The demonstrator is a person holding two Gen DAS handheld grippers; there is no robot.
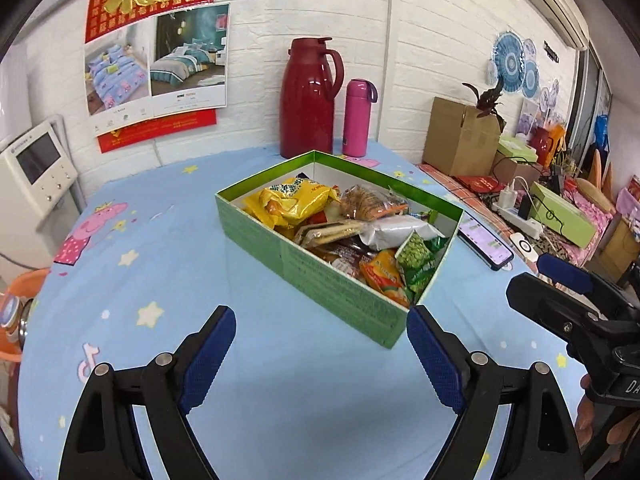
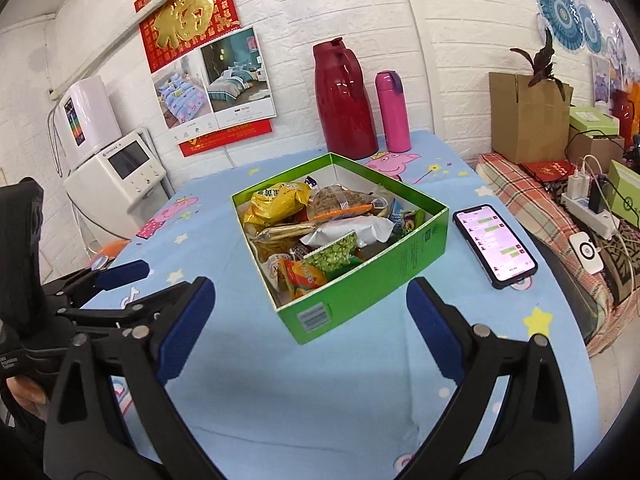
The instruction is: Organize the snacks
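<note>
- The box (image 2: 362, 264) sits mid-counter (image 2: 280, 380), open-topped and heaped with snacks: a yellow bag (image 2: 280, 200) at the far left, a white pouch (image 2: 352, 228) in the middle, a pea packet (image 2: 334, 256) and an orange packet (image 2: 306, 276) at the near corner.
- No snack lies loose on the cloth in either view, so packing looks done or nearly so (my reading, not a certainty).
- Left gripper (image 1: 322, 354): jaws wide apart, holding nothing, hovering near the box's near corner.
- Right gripper (image 2: 308, 330): jaws likewise spread wide and empty, just short of the box's near wall.
- A phone (image 2: 494, 246) lies beside the box on the right; a jug (image 2: 344, 104) and a pink bottle (image 2: 392, 112) stand behind.
- Next likely calls for tidying the heap or shifting the box, gripping a wall, not crushing packets.
</note>
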